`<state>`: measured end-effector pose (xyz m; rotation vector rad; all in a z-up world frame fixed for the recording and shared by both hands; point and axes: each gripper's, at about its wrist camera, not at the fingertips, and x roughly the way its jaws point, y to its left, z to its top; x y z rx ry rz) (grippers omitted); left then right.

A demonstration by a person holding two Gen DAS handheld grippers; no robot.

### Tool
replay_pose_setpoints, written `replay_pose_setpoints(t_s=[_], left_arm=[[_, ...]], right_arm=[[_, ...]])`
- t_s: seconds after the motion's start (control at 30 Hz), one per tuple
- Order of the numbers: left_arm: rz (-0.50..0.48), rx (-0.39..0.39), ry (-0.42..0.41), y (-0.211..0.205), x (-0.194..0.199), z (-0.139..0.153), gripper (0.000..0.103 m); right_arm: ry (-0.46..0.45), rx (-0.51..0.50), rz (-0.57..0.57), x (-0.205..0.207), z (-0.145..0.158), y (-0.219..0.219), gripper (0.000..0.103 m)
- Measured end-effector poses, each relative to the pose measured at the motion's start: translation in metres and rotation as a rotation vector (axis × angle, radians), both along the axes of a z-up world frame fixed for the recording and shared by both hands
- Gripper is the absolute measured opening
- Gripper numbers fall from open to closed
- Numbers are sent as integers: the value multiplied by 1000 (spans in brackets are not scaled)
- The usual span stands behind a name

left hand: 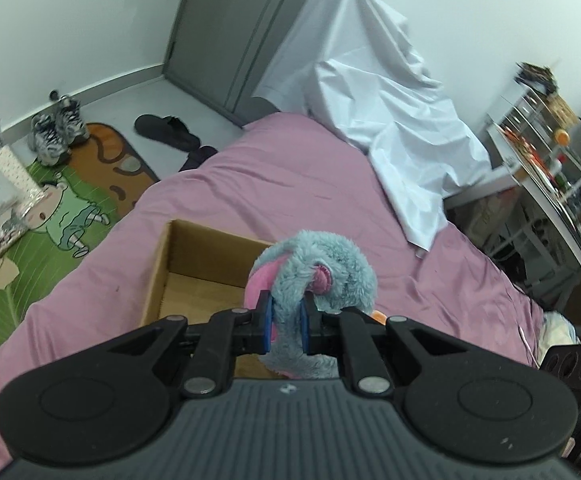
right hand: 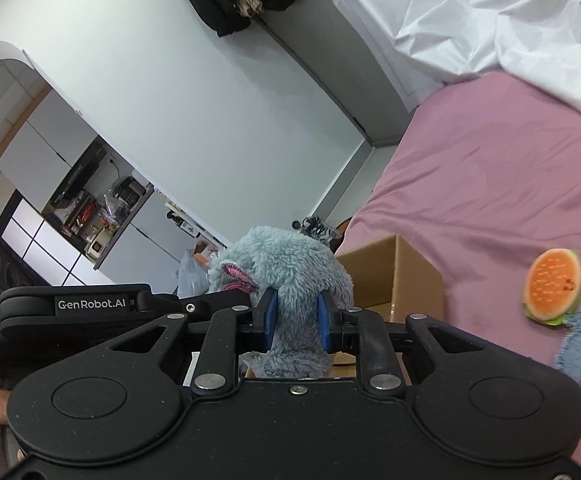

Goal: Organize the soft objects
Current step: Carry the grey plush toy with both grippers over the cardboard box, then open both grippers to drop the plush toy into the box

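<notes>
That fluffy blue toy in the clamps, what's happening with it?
A person is tidying soft toys on a pink bed. Both handheld grippers, left gripper and right gripper, are clamped on the same blue plush toy, holding it above an open cardboard box. A watermelon-slice plush lies on the bed beside the box.

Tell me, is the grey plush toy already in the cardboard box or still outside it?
Outside. The grey plush toy is held above the open cardboard box, with the jaws of both the left gripper and right gripper shut on it.
</notes>
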<state>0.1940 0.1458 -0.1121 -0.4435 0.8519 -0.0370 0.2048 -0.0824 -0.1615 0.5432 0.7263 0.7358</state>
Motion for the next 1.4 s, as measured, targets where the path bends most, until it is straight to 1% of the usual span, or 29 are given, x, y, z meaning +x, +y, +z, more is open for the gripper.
replay_pose_setpoints(t_s=[0.07, 0.1, 0.13, 0.2, 0.33, 0.43, 0.57, 0.77, 0.9, 0.97, 1.07, 1.1, 1.13, 1.17, 1.2, 1.23, 1.27, 1.33, 1.4], left_arm=[[14, 0, 7, 9, 5, -7, 12], [18, 3, 12, 12, 7, -10, 11], [21, 5, 17, 14, 9, -14, 11], [29, 11, 33, 21, 14, -21, 10], [48, 29, 64, 30, 25, -34, 10], [38, 46, 66, 31, 31, -40, 10], [38, 70, 97, 29, 38, -50, 10], [47, 73, 142, 29, 46, -57, 12], [43, 122, 149, 23, 45, -56, 14], [50, 118, 155, 22, 45, -55, 15], [70, 119, 165, 20, 42, -52, 26], [73, 124, 164, 18, 40, -50, 32], [76, 129, 165, 16, 39, -49, 39], [81, 135, 168, 14, 36, -47, 43], [83, 140, 170, 12, 35, -45, 49], [84, 146, 171, 10, 34, -44, 54], [86, 154, 175, 7, 32, -42, 56], [95, 172, 187, 3, 30, -37, 64], [104, 178, 188, 0, 26, -33, 70]], right_arm=[[11, -7, 10, 6, -4, 8, 22], [18, -10, 14, 9, -6, 12, 23], [24, -11, 17, 11, -8, 15, 27], [42, -7, 18, 17, -12, 19, 28], [55, -5, 6, 19, -19, 16, 29], [66, -12, -5, 23, -22, 13, 30], [73, -30, -13, 27, -23, 10, 30], [71, -55, -5, 27, -24, 13, 30], [70, -55, 11, 24, -23, 13, 30], [68, -61, 12, 22, -23, 12, 30], [79, -73, 13, 19, -23, 8, 30], [79, -79, 12, 17, -21, 7, 30], [76, -85, 12, 15, -19, 5, 33], [71, -89, 11, 13, -17, 2, 35], [66, -95, 8, 11, -14, 0, 39], [61, -101, 0, 9, -11, -3, 41], [56, -106, -6, 8, -10, -7, 41], [51, -114, -24, 7, -5, -13, 42], [44, -124, -42, 5, 0, -20, 43]])
